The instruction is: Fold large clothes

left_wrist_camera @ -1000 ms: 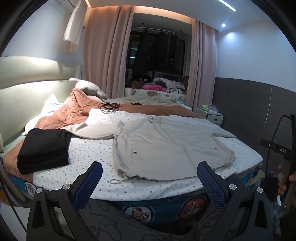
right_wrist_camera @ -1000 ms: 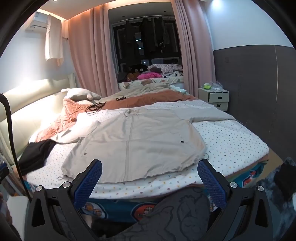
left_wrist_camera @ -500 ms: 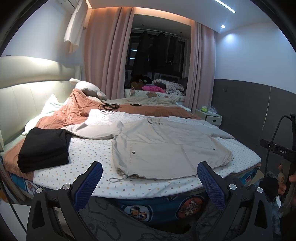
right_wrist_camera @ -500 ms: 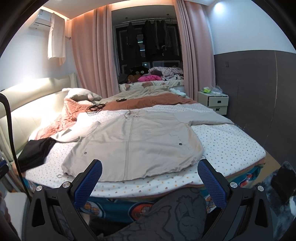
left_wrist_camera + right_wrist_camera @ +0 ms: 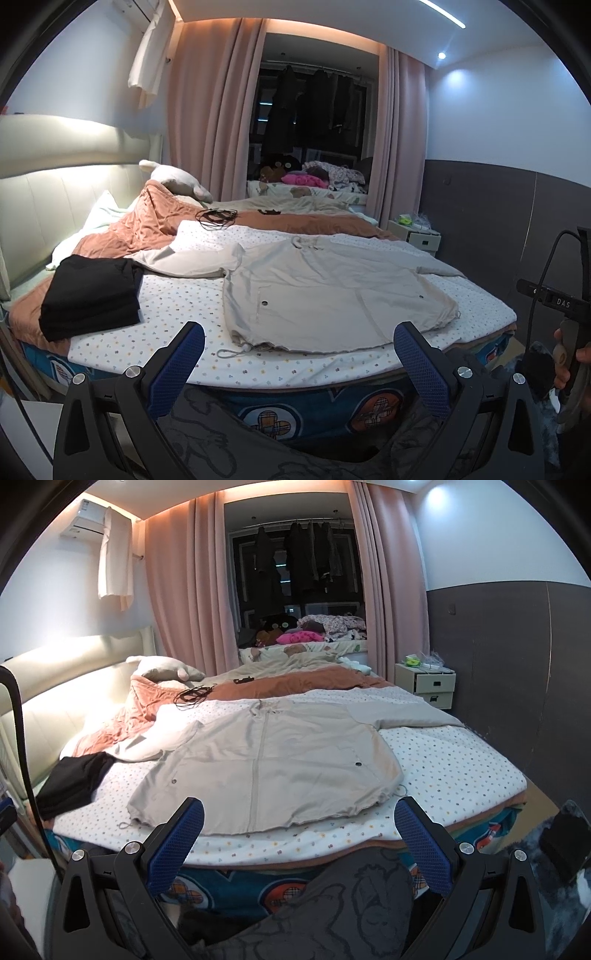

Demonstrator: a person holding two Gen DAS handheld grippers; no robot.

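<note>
A large beige jacket (image 5: 325, 291) lies spread flat, front up, on the bed, sleeves out to both sides, hem with drawcord toward me. It also shows in the right wrist view (image 5: 269, 753). My left gripper (image 5: 299, 365) is open and empty, held off the bed's near edge below the hem. My right gripper (image 5: 299, 843) is open and empty, also short of the bed edge. The right gripper's handle (image 5: 565, 332) shows at the right of the left wrist view.
A folded black garment (image 5: 90, 291) sits on the bed's left side, also in the right wrist view (image 5: 70, 779). An orange quilt (image 5: 147, 229), pillows and black cables (image 5: 216, 216) lie behind the jacket. A nightstand (image 5: 430, 686) stands at the far right by the dark wall.
Both grippers have drawn back and lifted slightly from the bed, so the jacket sits lower and smaller in view. Nothing on the bed has moved.
</note>
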